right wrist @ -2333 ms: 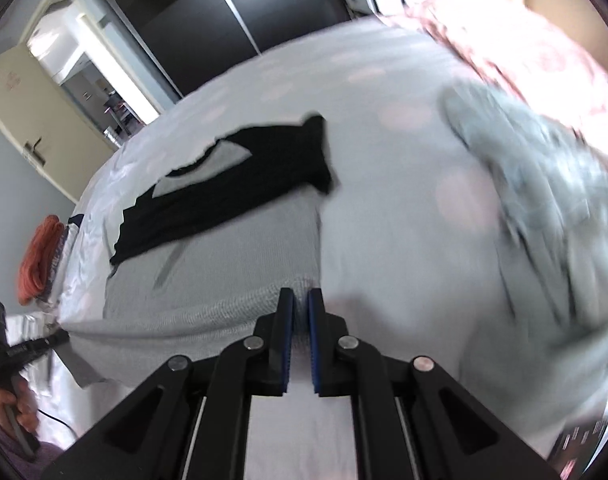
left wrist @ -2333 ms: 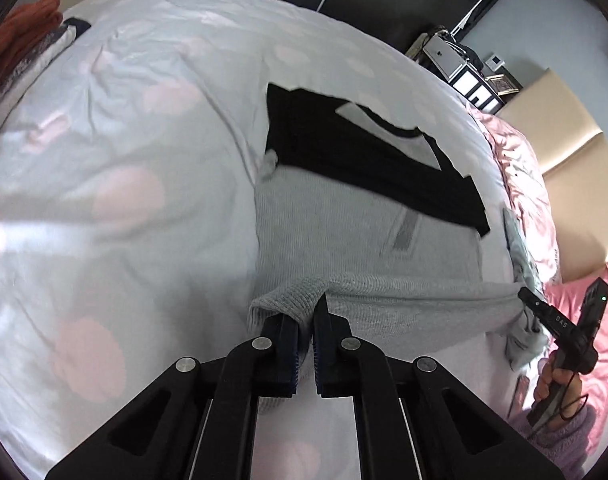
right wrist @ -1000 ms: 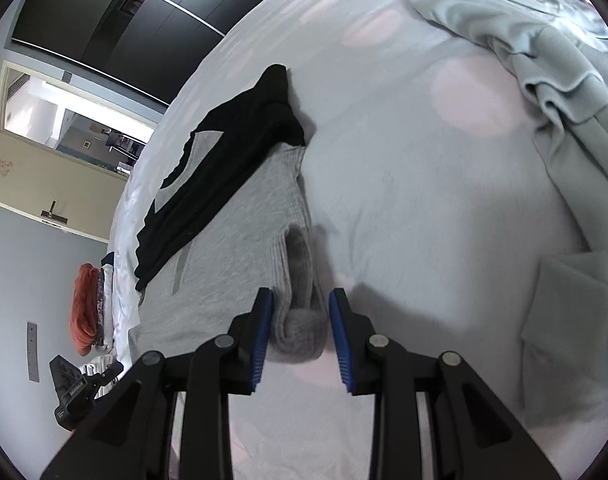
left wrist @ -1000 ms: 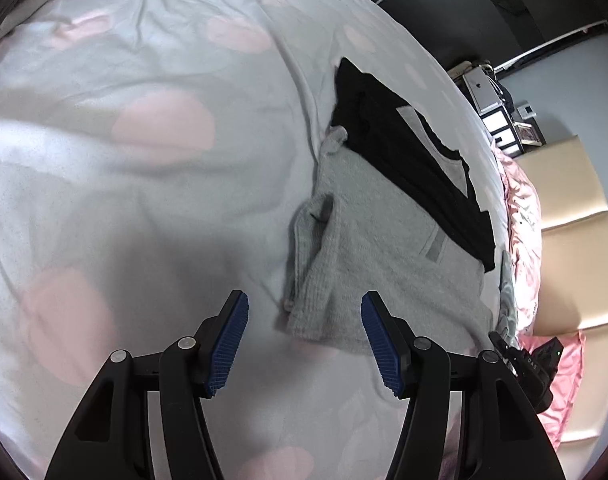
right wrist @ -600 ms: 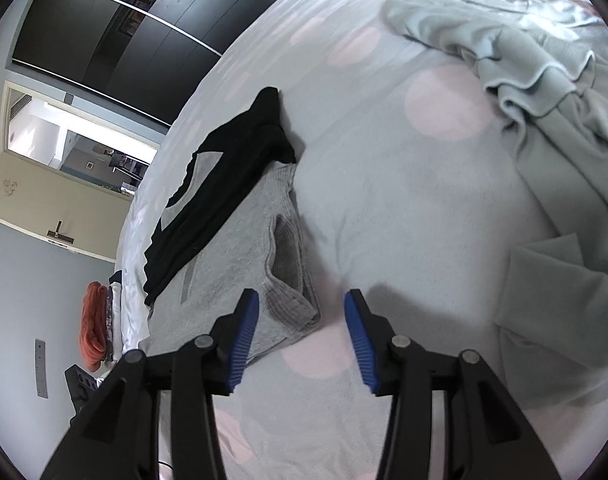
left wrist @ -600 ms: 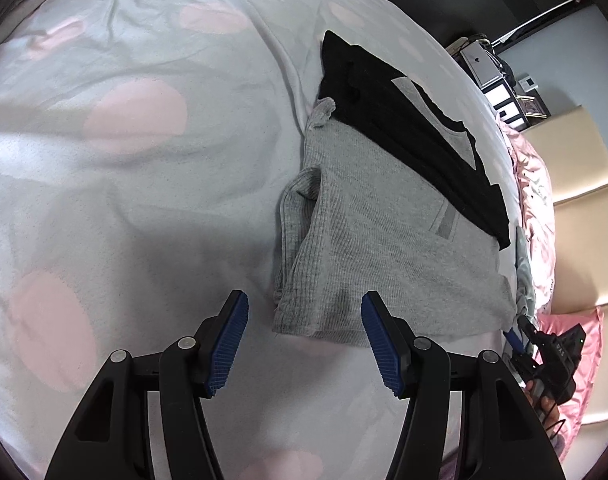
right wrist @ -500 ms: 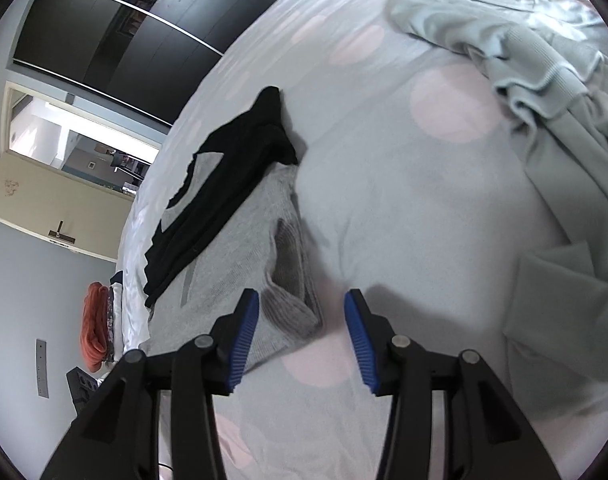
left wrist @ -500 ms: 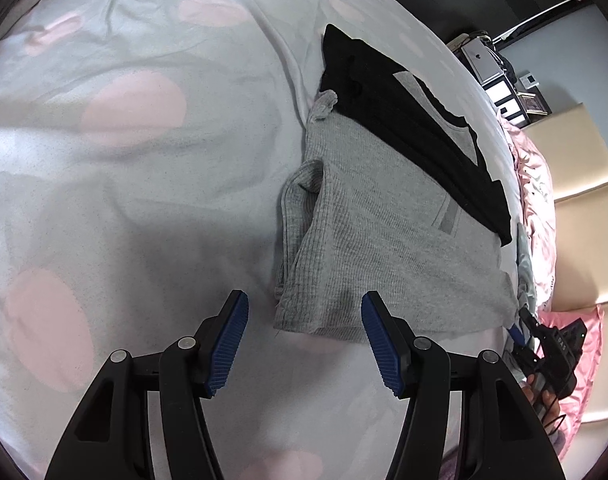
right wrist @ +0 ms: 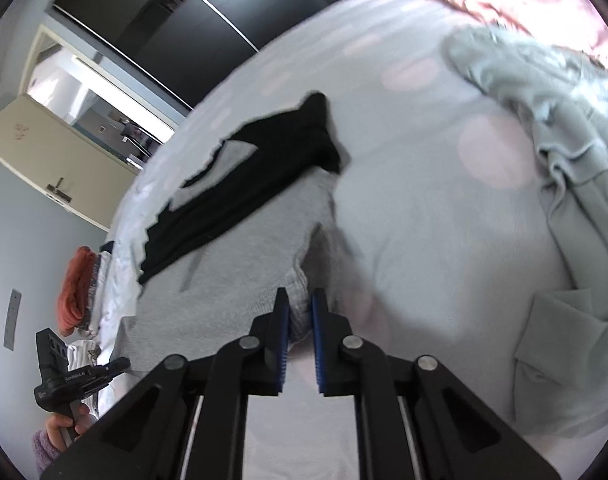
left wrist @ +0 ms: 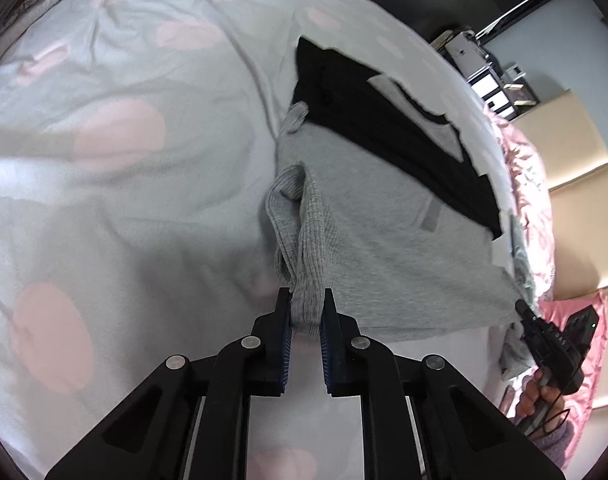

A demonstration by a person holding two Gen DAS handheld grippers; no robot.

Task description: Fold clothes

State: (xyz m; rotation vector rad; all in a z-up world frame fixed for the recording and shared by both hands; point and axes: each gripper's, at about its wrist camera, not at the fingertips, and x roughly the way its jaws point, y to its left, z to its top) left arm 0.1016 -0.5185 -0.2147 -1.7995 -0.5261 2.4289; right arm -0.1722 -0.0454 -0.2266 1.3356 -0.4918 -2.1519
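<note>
A grey sweater (left wrist: 384,240) with a black upper part (left wrist: 384,128) lies on the bed, its lower hem doubled over. My left gripper (left wrist: 307,300) is closing its jaws, and the blue pads press a bunched corner of the hem. My right gripper (right wrist: 300,300) is shut on the opposite hem corner of the sweater (right wrist: 232,272), near the black part (right wrist: 256,176). The hem stretches between the two grips. In each wrist view the other gripper shows at the edge, held by a hand: the right gripper (left wrist: 522,308) and the left gripper (right wrist: 120,364).
A white bedsheet (left wrist: 124,140) with pink dots covers the bed. A pale green garment pile (right wrist: 564,120) lies to the right, beside a pink quilt (left wrist: 524,168) and a beige headboard (left wrist: 576,152). An orange folded stack (right wrist: 78,288) sits at the far left edge.
Both grippers stood open over the folded hem corners; now each has closed on its corner. The hem has come slightly off the sheet and pulled straight.
</note>
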